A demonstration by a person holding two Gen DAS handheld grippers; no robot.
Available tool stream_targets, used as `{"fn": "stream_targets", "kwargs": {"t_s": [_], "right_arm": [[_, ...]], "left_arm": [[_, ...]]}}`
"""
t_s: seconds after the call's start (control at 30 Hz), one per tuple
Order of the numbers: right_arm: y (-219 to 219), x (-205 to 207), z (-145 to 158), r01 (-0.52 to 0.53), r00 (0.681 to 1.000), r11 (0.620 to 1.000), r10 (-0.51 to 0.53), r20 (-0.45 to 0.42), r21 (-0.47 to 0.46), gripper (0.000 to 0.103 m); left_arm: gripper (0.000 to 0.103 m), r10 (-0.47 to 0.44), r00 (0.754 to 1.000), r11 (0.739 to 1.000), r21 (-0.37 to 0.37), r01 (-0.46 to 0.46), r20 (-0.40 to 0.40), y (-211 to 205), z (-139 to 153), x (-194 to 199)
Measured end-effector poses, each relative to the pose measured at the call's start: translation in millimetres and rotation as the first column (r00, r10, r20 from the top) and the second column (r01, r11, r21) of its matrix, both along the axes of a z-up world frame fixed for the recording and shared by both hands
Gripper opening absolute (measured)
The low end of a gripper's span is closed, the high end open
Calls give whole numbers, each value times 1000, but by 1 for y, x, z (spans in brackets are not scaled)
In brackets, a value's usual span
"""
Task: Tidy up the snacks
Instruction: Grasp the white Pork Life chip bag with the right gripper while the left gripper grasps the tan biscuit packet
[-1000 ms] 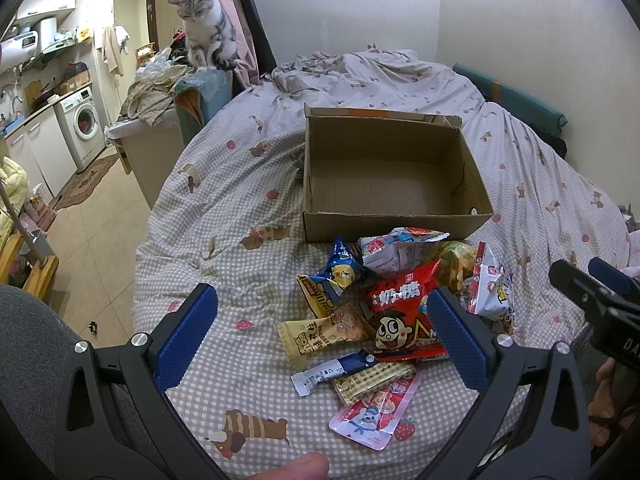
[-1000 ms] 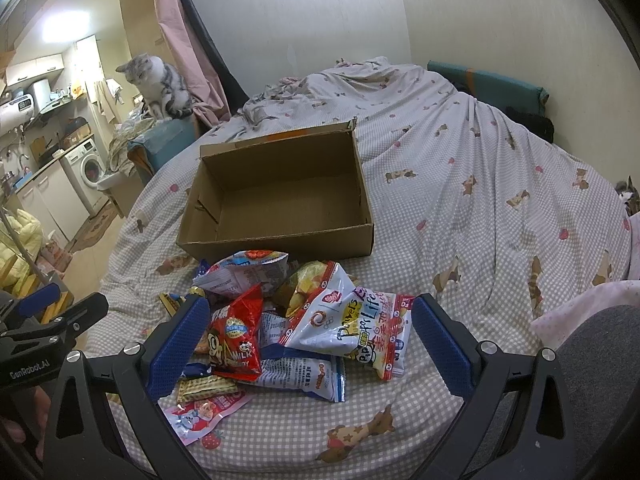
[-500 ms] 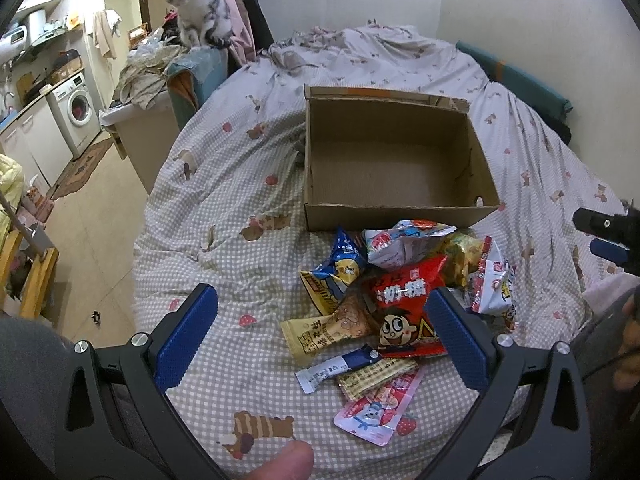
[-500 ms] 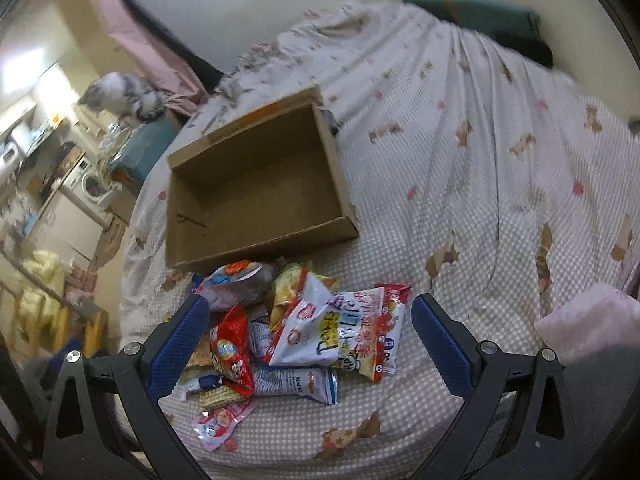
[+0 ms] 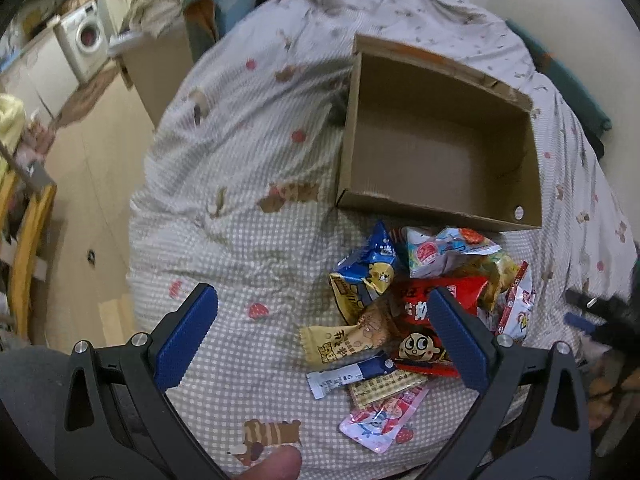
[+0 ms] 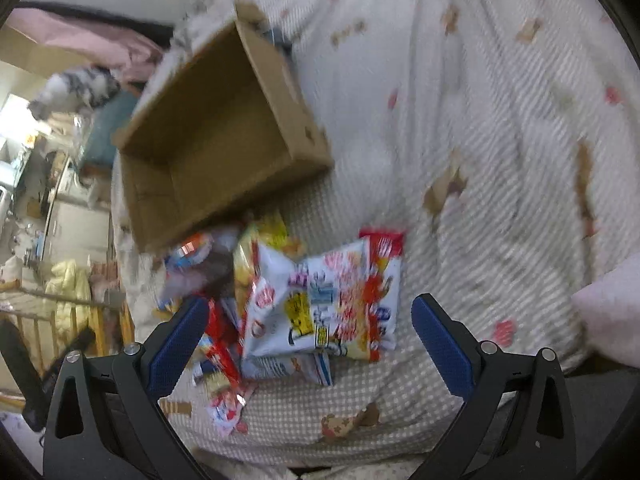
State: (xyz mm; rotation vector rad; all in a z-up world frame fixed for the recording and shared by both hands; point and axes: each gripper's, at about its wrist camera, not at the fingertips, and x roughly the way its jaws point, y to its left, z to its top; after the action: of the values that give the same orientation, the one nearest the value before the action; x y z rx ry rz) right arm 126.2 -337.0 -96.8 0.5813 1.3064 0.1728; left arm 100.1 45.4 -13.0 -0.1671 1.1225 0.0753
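Observation:
An open, empty cardboard box (image 5: 436,152) sits on the checked bedspread; it also shows in the right wrist view (image 6: 208,136). A pile of snack packets lies in front of it: a red packet with a cartoon face (image 5: 420,340), a blue one (image 5: 368,276), a yellow one (image 5: 344,340). A large white and red packet (image 6: 324,304) lies on top at the right. My left gripper (image 5: 324,340) is open above the pile's left side. My right gripper (image 6: 310,340) is open above the white and red packet. Both are empty.
The bed's left edge (image 5: 140,216) drops to the floor. A washing machine (image 5: 86,40) stands far left. A cat (image 6: 76,88) sits on a cabinet behind the box. A pink pillow (image 6: 612,312) lies at the right.
Both grippers have tilted downward and moved in over the snack pile. The right view has rolled, so the box appears slanted. The jaws stay open.

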Motion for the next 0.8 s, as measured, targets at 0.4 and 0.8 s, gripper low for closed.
{"fn": "stream_targets", "kwargs": {"t_s": [0.4,0.8], "right_arm": [[46,26,-44,-92,989,995,95,-112,33,103],[32,15,-45,-123,989,992,124,-85,26,70]], "left_arm": [[103,2,996,1000,-1,-2,-93,1,-37,22],[103,18,993,1000,-16,-20,-112,7,-55,23]]}}
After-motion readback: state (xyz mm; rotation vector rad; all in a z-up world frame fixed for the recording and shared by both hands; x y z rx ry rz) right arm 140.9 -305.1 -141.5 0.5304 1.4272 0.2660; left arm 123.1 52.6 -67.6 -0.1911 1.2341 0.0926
